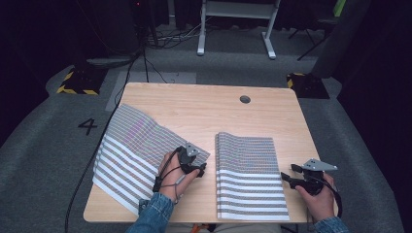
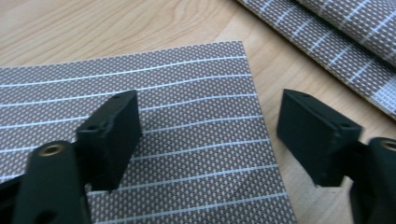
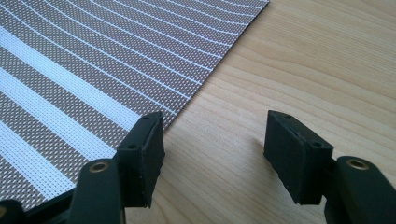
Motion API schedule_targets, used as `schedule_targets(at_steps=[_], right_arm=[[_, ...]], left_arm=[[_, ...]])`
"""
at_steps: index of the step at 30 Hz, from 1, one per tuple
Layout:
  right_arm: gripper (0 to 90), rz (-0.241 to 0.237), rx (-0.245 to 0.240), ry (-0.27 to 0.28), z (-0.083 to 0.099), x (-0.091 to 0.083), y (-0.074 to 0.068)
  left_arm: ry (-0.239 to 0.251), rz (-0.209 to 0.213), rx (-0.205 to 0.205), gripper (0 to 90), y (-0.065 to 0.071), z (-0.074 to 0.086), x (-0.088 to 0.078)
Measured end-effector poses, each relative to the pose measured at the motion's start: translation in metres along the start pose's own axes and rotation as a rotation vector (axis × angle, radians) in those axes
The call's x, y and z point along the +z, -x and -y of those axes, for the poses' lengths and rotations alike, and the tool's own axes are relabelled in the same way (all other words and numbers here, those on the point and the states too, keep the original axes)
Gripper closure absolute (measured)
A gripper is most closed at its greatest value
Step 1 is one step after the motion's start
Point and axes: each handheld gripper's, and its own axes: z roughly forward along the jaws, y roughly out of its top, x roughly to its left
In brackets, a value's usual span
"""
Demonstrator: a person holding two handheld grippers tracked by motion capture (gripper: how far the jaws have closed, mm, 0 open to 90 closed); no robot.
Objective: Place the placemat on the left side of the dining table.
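Observation:
Two piles of brown woven placemats with white stripes lie on the wooden table [image 1: 204, 104]. The left pile [image 1: 131, 150] is fanned out; the right pile [image 1: 250, 174] is squared up. My left gripper [image 1: 197, 169] sits at the fanned pile's right corner. In the left gripper view it [image 2: 210, 121] is open, straddling the corner of the top mat [image 2: 154, 107] with nothing pinched. My right gripper [image 1: 287, 177] rests by the right pile's right edge. It [image 3: 215, 135] is open too, one jaw at the mat's edge [image 3: 93, 70] and the other over bare wood.
Layered edges of more mats [image 2: 336, 42] lie beyond the left gripper. A round cable hole [image 1: 245, 99] sits near the table's far edge. Bare wood spans the table's far half. Cables, a white desk frame [image 1: 235, 19] and a floor mark stand beyond the table.

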Motion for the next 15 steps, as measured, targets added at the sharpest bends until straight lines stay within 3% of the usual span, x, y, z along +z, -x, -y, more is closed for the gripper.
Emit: schedule_targets(at_steps=[3,6,7,11,12,13,15], right_arm=[[37.9,0.000,0.000,0.000,0.000,0.000,0.000],[37.9,0.000,0.000,0.000,0.000,0.000,0.000],[37.9,0.000,0.000,0.000,0.000,0.000,0.000],[37.9,0.001,0.001,0.000,0.000,0.000,0.000],[37.9,0.000,0.000,0.000,0.000,0.000,0.000],[37.9,0.000,0.000,0.000,0.000,0.000,0.000],[37.9,0.000,0.000,0.000,0.000,0.000,0.000]], left_arm=[[0.016,-0.003,0.003,37.2,-0.007,0.002,-0.003],[0.026,0.010,0.008,55.1,-0.017,0.004,-0.006],[0.029,0.024,-0.009,57.4,-0.019,0.004,-0.006],[0.022,0.011,0.041,66.6,-0.020,0.004,-0.007],[0.016,0.004,0.047,72.9,-0.021,0.004,-0.008],[0.018,0.005,0.039,80.1,-0.023,0.004,-0.009],[0.026,0.007,0.028,83.9,-0.024,0.005,-0.010]])
